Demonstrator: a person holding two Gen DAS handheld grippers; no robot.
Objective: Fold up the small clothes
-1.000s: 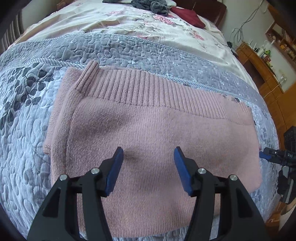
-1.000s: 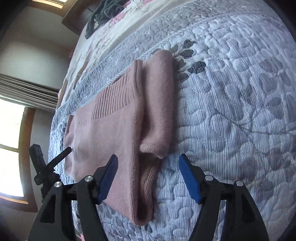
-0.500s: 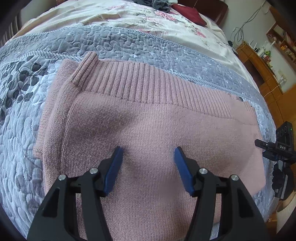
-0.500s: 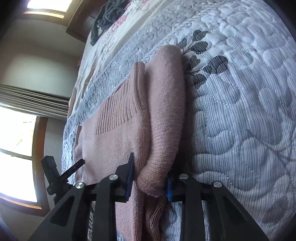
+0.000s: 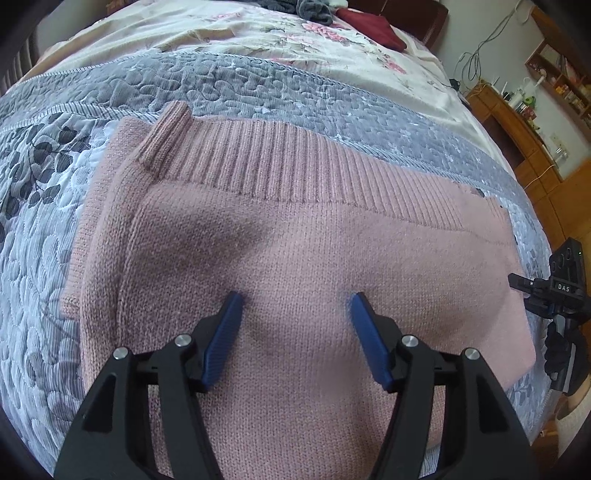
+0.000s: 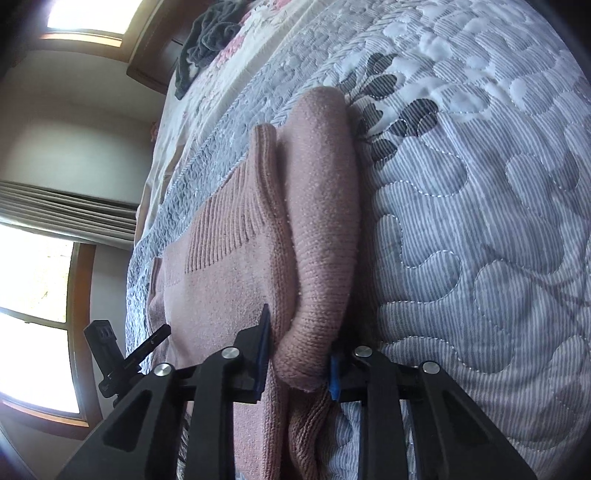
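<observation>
**A:** Where does the pink knit sweater (image 5: 295,229) sit?

**B:** Flat on the grey quilted bedspread (image 5: 40,229) of the bed, ribbed hem (image 5: 280,162) toward the far side. The right hand-held gripper (image 6: 300,354) is clenched on the folded-in sleeve (image 6: 317,236) near its cuff end. The left hand-held gripper (image 5: 295,332) hovers released over the sweater's middle, jaws wide apart, holding nothing.

**A:** What could go wrong?

**B:** The knit is thick and soft. The right jaws seem to pinch only the sleeve roll, so I'd judge a lift could pull the sleeve out of its fold rather than carry the body with it. And with nothing pinning the middle, the whole sweater may slide across the bedspread.

**A:** Anything in the way?

**B:** Not much nearby. A dark grey garment (image 6: 207,33) and a dark red cloth (image 5: 373,22) lie well apart on the floral sheet (image 5: 258,40), and a wooden cabinet (image 5: 517,122) stands beside the bed.
</observation>
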